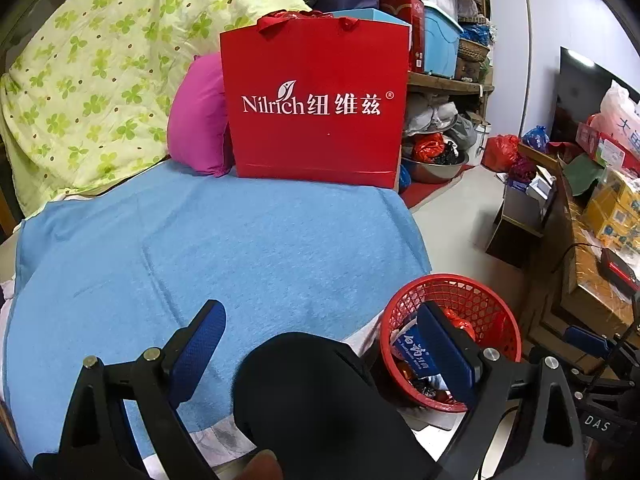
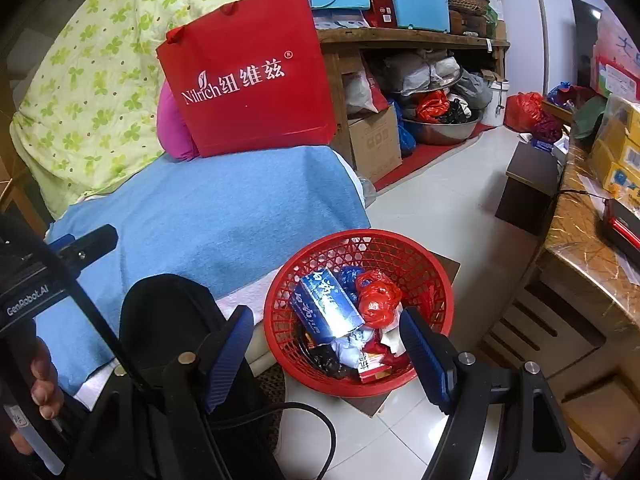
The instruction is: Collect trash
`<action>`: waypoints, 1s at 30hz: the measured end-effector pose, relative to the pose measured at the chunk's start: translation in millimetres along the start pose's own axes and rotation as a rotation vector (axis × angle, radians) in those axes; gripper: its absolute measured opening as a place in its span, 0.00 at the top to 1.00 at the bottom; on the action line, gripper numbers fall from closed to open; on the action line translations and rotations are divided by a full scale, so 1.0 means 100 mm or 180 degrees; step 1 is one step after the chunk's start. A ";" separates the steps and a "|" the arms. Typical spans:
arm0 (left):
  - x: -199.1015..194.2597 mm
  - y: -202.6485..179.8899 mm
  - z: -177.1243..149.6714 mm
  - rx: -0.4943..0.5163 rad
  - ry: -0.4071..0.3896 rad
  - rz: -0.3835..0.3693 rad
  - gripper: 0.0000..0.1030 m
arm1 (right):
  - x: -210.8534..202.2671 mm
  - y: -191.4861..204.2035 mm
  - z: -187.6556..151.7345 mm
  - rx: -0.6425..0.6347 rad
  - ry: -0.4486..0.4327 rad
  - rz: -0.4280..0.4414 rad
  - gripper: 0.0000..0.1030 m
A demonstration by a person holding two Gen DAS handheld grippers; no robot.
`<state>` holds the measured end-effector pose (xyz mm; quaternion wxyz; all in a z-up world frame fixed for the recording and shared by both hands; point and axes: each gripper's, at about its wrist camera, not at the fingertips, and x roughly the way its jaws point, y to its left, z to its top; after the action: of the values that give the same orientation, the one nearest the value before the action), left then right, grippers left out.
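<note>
Trash fills the red mesh basket (image 2: 358,312), which stands on the pale tiled floor (image 2: 436,208) just beside the bed's edge. Inside it lie a blue-and-white carton (image 2: 326,306) tilted against the wall, a crumpled red plastic bag (image 2: 378,300), a blue bag (image 2: 349,278), some white paper and a small red-and-white box (image 2: 370,366) near the front rim.

The right claw (image 2: 330,354) hangs above the near side of the basket with its blue-padded fingers spread, nothing between them; the right finger overlaps the basket's front rim in this view, though contact cannot be judged.

The left claw (image 1: 320,350) is spread wide over the bed's blue towel (image 1: 208,240), also holding nothing. Between its fingers, low in the view, sits a black rounded shape (image 1: 304,396) that cannot be identified. Its right finger appears in front of the basket (image 1: 452,336), which from this side sits just off the bed's corner.

At the far end of the towel a red paper gift bag (image 1: 316,108) with white lettering stands upright, a pink cushion (image 1: 198,120) touching its left side and a green clover-print quilt (image 1: 92,72) heaped behind. A person's fingertips (image 2: 44,384) show on the left claw's handle in the right wrist view.
</note>
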<state>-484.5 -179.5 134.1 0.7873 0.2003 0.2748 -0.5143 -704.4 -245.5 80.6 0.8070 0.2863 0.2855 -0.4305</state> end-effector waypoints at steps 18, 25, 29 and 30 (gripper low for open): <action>0.02 -0.05 -0.02 0.0005 0.0068 -0.0034 0.07 | -0.01 -0.02 -0.02 0.0020 -0.0010 -0.0029 0.24; 0.03 -0.05 -0.02 -0.0011 0.0096 -0.0071 0.07 | -0.01 -0.02 -0.03 0.0027 -0.0017 -0.0040 0.24; 0.02 -0.06 -0.03 0.0007 0.0091 -0.0073 0.07 | -0.02 -0.02 -0.05 0.0045 -0.0023 -0.0057 0.24; 0.02 -0.07 -0.03 0.0013 0.0090 -0.0072 0.07 | -0.02 -0.02 -0.05 0.0050 -0.0024 -0.0060 0.24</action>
<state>-490.9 -182.0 130.4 0.7771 0.2060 0.2870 -0.5208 -707.9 -242.0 78.2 0.8017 0.2882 0.2817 -0.4414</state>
